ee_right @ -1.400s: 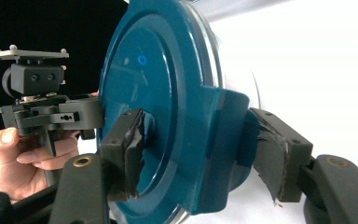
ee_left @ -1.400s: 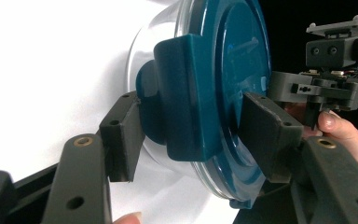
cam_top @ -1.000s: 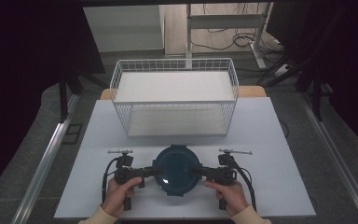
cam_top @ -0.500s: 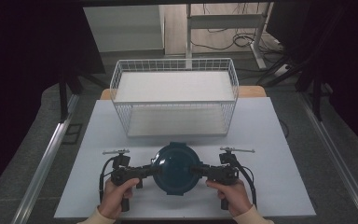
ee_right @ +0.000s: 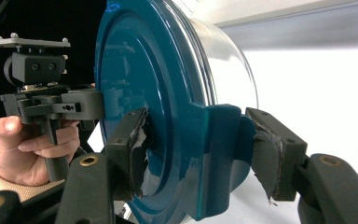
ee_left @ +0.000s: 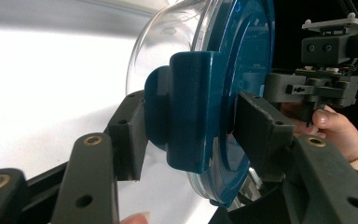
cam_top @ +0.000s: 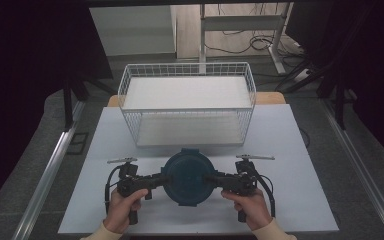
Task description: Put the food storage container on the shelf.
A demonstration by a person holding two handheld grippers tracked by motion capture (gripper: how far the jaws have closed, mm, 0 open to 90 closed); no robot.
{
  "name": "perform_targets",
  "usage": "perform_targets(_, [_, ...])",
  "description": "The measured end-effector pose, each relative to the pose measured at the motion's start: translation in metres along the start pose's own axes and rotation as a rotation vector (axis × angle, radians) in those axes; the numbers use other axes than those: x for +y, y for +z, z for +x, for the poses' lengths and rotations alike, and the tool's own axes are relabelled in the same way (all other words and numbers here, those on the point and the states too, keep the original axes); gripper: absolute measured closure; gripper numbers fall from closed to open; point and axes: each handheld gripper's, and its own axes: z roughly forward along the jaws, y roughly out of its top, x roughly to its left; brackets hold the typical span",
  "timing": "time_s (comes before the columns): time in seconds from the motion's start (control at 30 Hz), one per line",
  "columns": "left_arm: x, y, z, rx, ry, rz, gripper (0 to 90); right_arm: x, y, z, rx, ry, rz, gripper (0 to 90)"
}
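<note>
Container [cam_top: 185, 176] low in frame centre, in front of basket [cam_top: 187, 102]. Left gripper [cam_top: 156, 179] and right gripper [cam_top: 212, 179] each pinching a lid latch [ee_left: 186, 112] on opposite sides. Grasp complete; judged remaining: transfer into basket, empty so far.

We are seeing the lidded container [cam_top: 186, 176] sitting at the near middle of the table [cam_top: 300, 150], with the wire basket [cam_top: 187, 102] standing behind it at the far edge. The left gripper [cam_top: 156, 180] is lying at its left side and the right gripper [cam_top: 214, 179] at its right, each touching a lid tab.
</note>
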Motion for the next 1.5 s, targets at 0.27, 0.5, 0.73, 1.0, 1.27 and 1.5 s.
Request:
perform_targets(0.27, [0.008,-0.003,0.001,-0.011,-0.008,-0.008,46.0,0.014,0.001,0.007,-0.006,-0.042,0.008,41.6])
perform_targets(0.5, [0.026,-0.01,-0.008,-0.013,0.02,-0.031,46.3,0.028,-0.002,0.013,0.005,-0.063,-0.013,41.6])
perform_targets(0.73, [0.054,-0.021,-0.023,-0.027,0.055,-0.073,47.4,0.054,-0.01,0.026,0.022,-0.09,-0.049,41.6])
perform_targets(1.0, [0.087,-0.03,-0.038,-0.035,0.093,-0.106,47.0,0.09,-0.019,0.047,0.012,-0.152,-0.08,41.7])
perform_targets(1.27, [0.113,-0.037,-0.052,-0.034,0.131,-0.12,46.9,0.115,-0.028,0.06,0.013,-0.175,-0.11,41.6])
perform_targets(1.5, [0.128,-0.039,-0.06,-0.037,0.145,-0.126,46.8,0.129,-0.034,0.067,0.012,-0.189,-0.121,41.6])
